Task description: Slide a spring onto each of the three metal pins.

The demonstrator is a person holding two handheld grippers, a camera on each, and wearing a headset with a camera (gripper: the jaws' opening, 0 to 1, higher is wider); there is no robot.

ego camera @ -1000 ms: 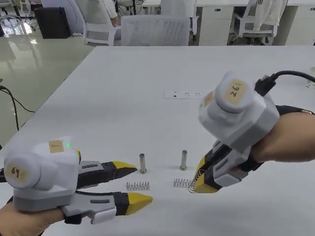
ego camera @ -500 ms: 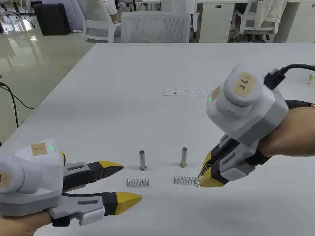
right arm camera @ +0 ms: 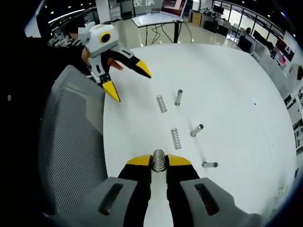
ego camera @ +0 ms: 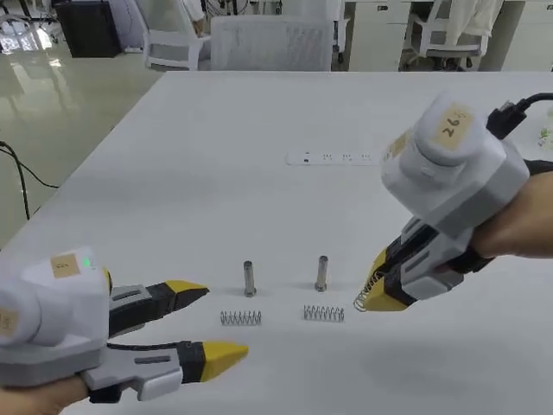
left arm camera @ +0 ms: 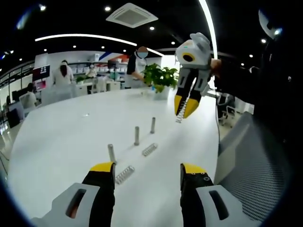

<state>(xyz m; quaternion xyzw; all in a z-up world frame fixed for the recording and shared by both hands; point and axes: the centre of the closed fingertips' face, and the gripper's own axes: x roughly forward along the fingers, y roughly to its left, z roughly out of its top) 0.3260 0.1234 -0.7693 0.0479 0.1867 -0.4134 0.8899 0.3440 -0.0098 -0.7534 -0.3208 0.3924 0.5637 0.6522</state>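
Two upright metal pins [ego camera: 249, 278] [ego camera: 321, 272] stand on the white table [ego camera: 259, 173]; in the left gripper view all three pins [left arm camera: 111, 152] [left arm camera: 137, 135] [left arm camera: 153, 125] stand in a row. Two springs [ego camera: 240, 318] [ego camera: 324, 313] lie flat in front of them. My right gripper [ego camera: 376, 296] hovers just right of the pins, shut on a third spring [right arm camera: 159, 161] that sticks out between its yellow tips. My left gripper [ego camera: 216, 322] is open at the lower left, with its tips near the left spring and nothing between them.
A white power strip [ego camera: 333, 158] lies farther back on the table. Chairs [ego camera: 272, 47] stand beyond the far edge. A grey mesh chair [right arm camera: 71, 142] sits at the table's near side. The table's left edge [ego camera: 78, 181] drops to the floor.
My right gripper has lifted up and to the right with the spring, away from the table surface. My left gripper has drawn back a little toward the lower left.
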